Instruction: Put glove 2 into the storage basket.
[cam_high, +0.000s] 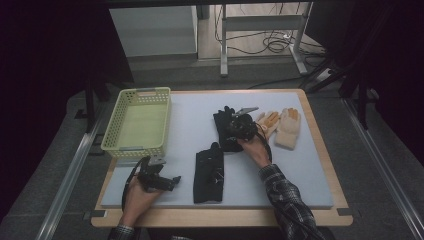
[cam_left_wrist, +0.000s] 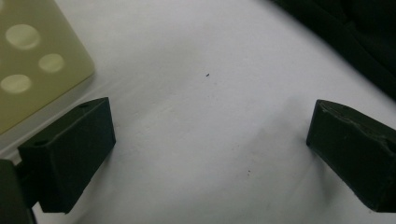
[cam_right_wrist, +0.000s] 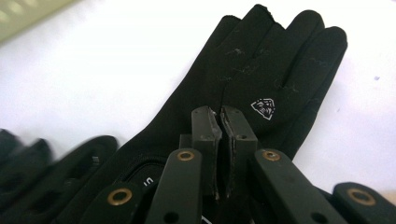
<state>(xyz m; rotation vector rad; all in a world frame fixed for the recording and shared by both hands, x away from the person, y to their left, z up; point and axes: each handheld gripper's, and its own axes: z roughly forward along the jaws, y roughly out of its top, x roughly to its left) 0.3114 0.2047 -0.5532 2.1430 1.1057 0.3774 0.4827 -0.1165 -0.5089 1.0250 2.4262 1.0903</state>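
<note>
Right gripper view first: my right tongs (cam_right_wrist: 223, 116) have their two jaws drawn almost flat together, just a thin slit between the pads, and they sit right over the palm of the black glove (cam_right_wrist: 261, 79), whose fingers fan out beyond the tips and whose little white emblem sits just off to the side of the jaws. Is a fold of fabric pinched in that slit? I cannot tell from here; the pads look to meet on themselves, pressed low against the glove. Off toward the near corner of that view, blurred, lies a second black glove (cam_right_wrist: 51, 163). From the high view, my right tongs (cam_high: 239, 127) rest on that far black glove (cam_high: 224, 125), with the second black glove (cam_high: 209, 170) on my side of them, between my two hands. Beyond my right tongs, on the outer side, lie an orange-fingered glove (cam_high: 269, 121) and a cream knitted glove (cam_high: 289, 129), touching each other. Left tongs (cam_high: 170, 182) now: jaws spread wide, nothing between them, held just above the white mat (cam_left_wrist: 196, 93), with the pale green basket (cam_high: 137, 122) beyond them on the mat's far left.
</note>
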